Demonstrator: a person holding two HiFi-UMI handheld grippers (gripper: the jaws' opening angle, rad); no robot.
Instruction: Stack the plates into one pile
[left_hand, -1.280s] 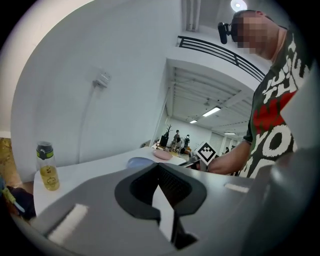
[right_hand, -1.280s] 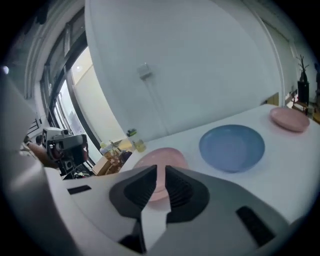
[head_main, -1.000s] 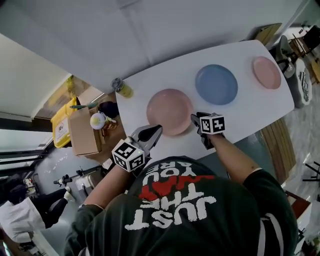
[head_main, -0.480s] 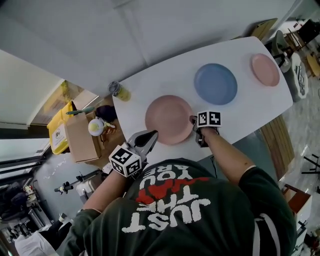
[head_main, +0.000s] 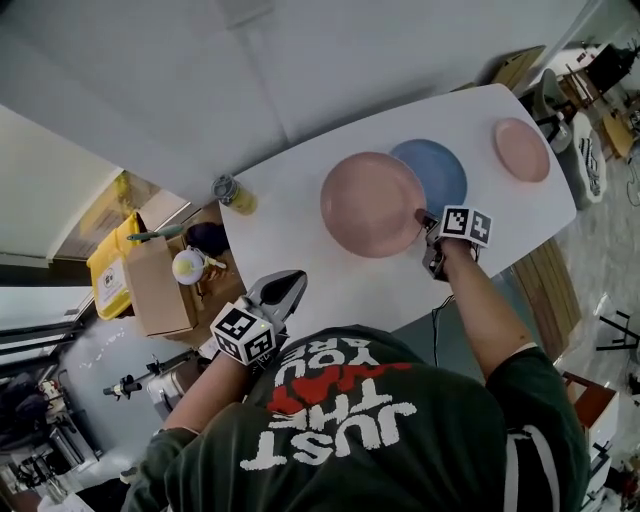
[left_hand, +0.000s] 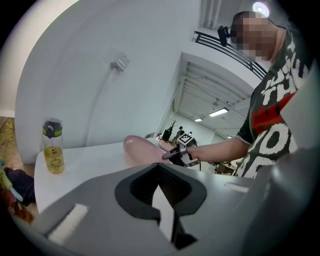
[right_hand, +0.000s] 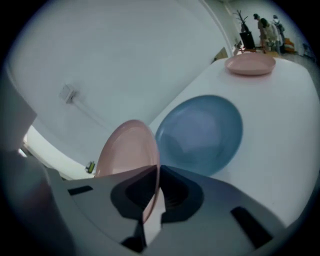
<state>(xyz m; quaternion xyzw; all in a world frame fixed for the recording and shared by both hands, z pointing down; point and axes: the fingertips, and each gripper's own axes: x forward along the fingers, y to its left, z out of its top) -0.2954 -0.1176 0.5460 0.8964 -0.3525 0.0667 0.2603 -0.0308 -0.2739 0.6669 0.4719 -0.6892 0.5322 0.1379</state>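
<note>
Right hand-held gripper (head_main: 422, 218) holds the large pink plate (head_main: 372, 203) lifted beside the blue plate (head_main: 447, 172).
The right arm stretches up-frame, and the jaws, which have just been closing, pinch the plate's lower-right rim. The plate stands tilted in the right gripper view. In the head view it covers the blue plate's left part. The small pink plate (head_main: 522, 150) lies apart at upper right on the tabletop (head_main: 300, 255). The left hand-held gripper (head_main: 288, 283), clenched on nothing, points at the tabletop's lower-left edge, elbow bent.
</note>
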